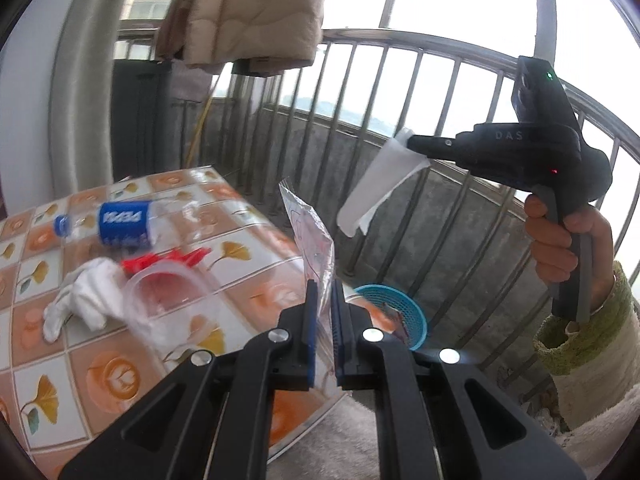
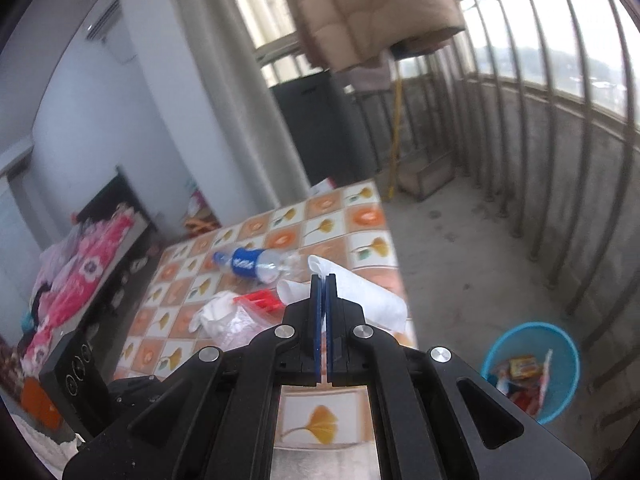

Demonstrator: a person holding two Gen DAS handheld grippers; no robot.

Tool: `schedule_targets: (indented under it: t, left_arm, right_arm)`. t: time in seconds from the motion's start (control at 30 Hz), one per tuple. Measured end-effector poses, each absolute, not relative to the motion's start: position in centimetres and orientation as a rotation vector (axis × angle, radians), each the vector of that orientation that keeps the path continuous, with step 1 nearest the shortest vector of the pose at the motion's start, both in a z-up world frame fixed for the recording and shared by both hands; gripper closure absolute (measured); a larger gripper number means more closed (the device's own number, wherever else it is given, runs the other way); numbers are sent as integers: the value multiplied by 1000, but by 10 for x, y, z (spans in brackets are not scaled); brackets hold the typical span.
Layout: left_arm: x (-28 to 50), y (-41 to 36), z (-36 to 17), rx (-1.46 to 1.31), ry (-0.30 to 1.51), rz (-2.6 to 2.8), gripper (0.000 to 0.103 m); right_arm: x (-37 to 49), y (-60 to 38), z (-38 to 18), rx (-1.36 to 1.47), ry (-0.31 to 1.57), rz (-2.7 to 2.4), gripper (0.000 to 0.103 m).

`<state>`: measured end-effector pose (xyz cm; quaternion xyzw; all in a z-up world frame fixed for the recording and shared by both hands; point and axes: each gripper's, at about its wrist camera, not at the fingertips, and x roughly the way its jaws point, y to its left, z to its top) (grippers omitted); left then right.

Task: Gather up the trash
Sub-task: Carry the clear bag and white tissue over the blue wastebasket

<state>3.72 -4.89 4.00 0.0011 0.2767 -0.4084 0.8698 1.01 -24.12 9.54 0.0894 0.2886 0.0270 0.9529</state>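
— What have you got in each claw?

— My left claw (image 1: 325, 292) is clenched on a clear plastic wrapper (image 1: 310, 228), which stands up out of the jaws beside the table's (image 1: 248, 292) edge. My right claw (image 2: 324, 280) is pinched tight on a white paper tissue (image 2: 360, 292), held up in the air in front of the balcony railing (image 1: 400, 80).

— Where is the bin?

— The blue basket (image 2: 568, 384) sits on the floor off the table's corner, with wrappers already inside.

— What lies on the table?

— A plastic bottle (image 1: 120, 224) on its side, a white glove (image 1: 88, 300), something red (image 1: 168, 262) and a clear container (image 1: 168, 304).
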Motion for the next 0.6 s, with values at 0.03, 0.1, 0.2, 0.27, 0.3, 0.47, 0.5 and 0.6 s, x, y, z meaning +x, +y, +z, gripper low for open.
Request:
schedule_targets:
  t: [0.03,0.1,0.2,0.27,0.3,0.47,0.5,0.6]
  left_arm:
    - [37,-55,42,12,579,-868,97]
    - [34,-67,45,31,578,-892,97]
    - [32,-89,49,55,583,-934,97]
    - [30,-107,50,73,593,-963,97]
    - [29,-114,50,81,599,-971,97]
    - [36,-164,51,146,651,-990,97]
    - [39,-173,51,151,665,-998,97]
    - [54,-206,47,155,729,-1027,97]
  right_arm:
    - [4,-249,96,192,577,38,103]
    - [-8,-265,97,215,562,-2,103]
    - [-22,-287,94,250,551,-50,103]
    - [-29,-299,90,266,548,-83,103]
    - [-33,-307,87,277,546,-105,103]
    - [-50,-339,68,328,548,-198,103]
    - [-52,-347,62,349,552,-212,103]
    - [-58,-368,43,402,572,-250,103]
